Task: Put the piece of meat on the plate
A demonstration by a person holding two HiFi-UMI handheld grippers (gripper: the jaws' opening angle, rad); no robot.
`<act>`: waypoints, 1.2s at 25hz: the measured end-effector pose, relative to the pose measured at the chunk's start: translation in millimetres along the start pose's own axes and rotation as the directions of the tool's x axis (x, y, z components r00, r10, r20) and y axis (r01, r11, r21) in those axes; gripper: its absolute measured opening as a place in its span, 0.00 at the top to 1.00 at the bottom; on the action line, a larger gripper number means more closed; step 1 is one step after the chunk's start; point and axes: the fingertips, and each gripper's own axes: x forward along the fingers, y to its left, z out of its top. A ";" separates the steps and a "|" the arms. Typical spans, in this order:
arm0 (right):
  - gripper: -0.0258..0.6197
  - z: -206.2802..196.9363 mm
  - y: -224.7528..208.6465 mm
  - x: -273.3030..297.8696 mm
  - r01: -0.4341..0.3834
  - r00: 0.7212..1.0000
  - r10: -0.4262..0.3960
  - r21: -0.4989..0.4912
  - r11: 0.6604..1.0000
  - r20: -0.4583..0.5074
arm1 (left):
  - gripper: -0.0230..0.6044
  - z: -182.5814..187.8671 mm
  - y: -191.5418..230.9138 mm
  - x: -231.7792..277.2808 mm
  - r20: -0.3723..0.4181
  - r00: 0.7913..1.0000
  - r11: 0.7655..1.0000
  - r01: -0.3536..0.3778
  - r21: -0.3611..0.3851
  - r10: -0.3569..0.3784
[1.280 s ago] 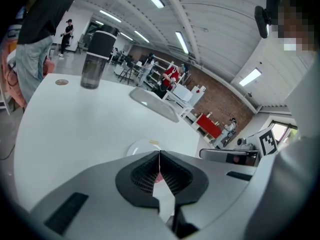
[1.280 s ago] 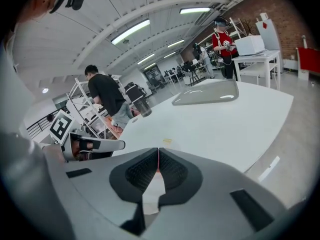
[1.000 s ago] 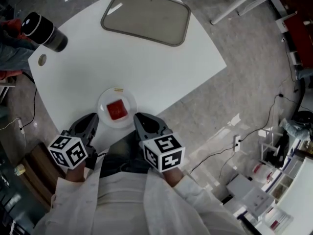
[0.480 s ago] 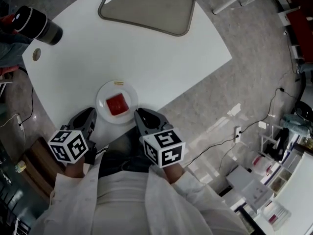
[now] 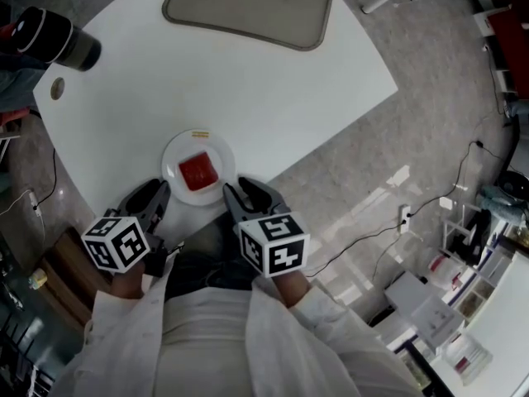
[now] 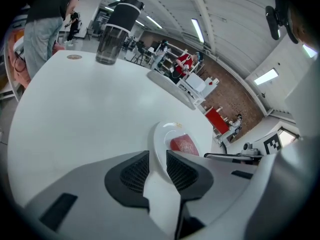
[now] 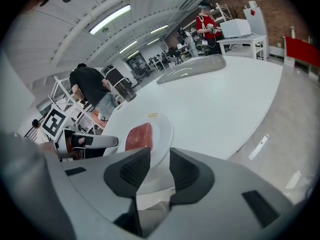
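A red piece of meat [image 5: 197, 170] lies flat at the middle of a round white plate [image 5: 217, 150], which sits at the near edge of a white table [image 5: 248, 98], lower left of centre in the head view. The left gripper [image 5: 155, 195] is just below and left of the plate, the right gripper [image 5: 240, 190] just below and right of it, so the plate and its meat lie between the two sets of tips and slightly ahead of them.

In the left gripper view the ribbed jaws stand a narrow gap apart with nothing clamped. The plate's rim lines up with that gap just beyond the tips, and the meat shows to the right of it. The right gripper view shows the same: jaws slightly parted and empty, the plate's rim just ahead of the gap, the meat a little to the left. Whether either gripper's tips touch the rim cannot be told.

A grey tray [image 5: 248, 7] rests at the table's far side, at the top of the frame. A dark-lidded container [image 5: 56, 40] stands at the upper left.
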 end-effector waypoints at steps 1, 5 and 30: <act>0.79 -0.7 -0.1 1.4 0.002 1.000 -0.002 -0.001 1.000 -0.002 | 0.82 -1.0 1.2 0.7 -0.006 1.000 1.000 -0.001 -0.001 0.001; 0.79 -1.8 -2.7 3.8 0.017 1.000 -0.017 -0.003 1.000 -0.003 | 0.80 -4.0 2.6 4.0 -0.026 1.000 1.000 0.013 -0.021 -0.013; 0.79 -2.5 7.2 0.7 0.049 0.999 -0.049 -0.001 0.999 -0.020 | 0.80 -5.8 -11.2 0.2 -0.016 1.000 0.993 0.021 -0.117 -0.023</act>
